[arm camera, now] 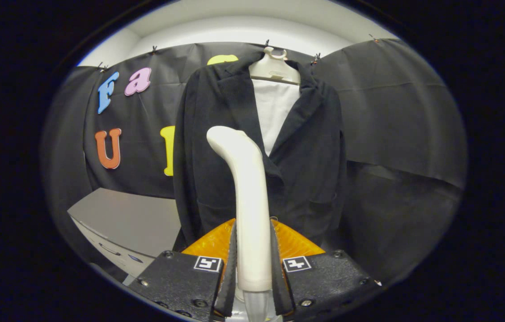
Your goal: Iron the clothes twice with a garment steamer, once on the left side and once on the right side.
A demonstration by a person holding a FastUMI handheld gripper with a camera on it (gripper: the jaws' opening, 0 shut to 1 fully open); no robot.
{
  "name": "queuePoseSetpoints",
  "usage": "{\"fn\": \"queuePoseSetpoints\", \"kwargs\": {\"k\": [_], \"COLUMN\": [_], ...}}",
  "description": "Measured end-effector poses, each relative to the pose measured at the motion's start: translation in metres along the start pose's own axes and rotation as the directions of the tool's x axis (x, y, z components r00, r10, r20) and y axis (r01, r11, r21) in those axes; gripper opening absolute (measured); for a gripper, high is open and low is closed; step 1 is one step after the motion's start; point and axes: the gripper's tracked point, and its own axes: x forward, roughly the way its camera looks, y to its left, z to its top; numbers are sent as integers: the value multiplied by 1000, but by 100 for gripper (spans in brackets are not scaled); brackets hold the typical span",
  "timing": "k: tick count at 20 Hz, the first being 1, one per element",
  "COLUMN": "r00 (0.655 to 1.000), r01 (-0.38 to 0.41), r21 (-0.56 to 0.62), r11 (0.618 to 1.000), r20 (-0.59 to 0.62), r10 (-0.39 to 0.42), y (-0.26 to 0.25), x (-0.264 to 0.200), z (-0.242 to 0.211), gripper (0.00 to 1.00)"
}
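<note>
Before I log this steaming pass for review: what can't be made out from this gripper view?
- Steamer head face: turned toward the jacket, so contact or a gap cannot be told.
- Jacket hem: hidden behind the gripper, which is shut on the steamer.
- White hanger hook top: too small to see what holds it.
- Grey cabinet: cut off low.

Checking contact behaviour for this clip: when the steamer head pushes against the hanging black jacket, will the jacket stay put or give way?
The black jacket will probably give way: it hangs from a hanger and looks like soft, floppy cloth. It may swing, since nothing visibly holds its hem. The steamer, clamped between the gripper fingers, looks rigid by comparison.
</note>
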Motion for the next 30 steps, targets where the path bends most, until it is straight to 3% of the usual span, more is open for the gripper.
{"fn": "queuePoseSetpoints", "kwargs": {"k": [14,30], "r00": [990,948], "r01": [17,11], "r21": [18,6], "r11": [1000,1000], "r20": [-143,-318], "r10": [-15,-9], "y": [-11,-2], "x": [11,19], "z": [-74,-175], "gripper": [37,37]}}
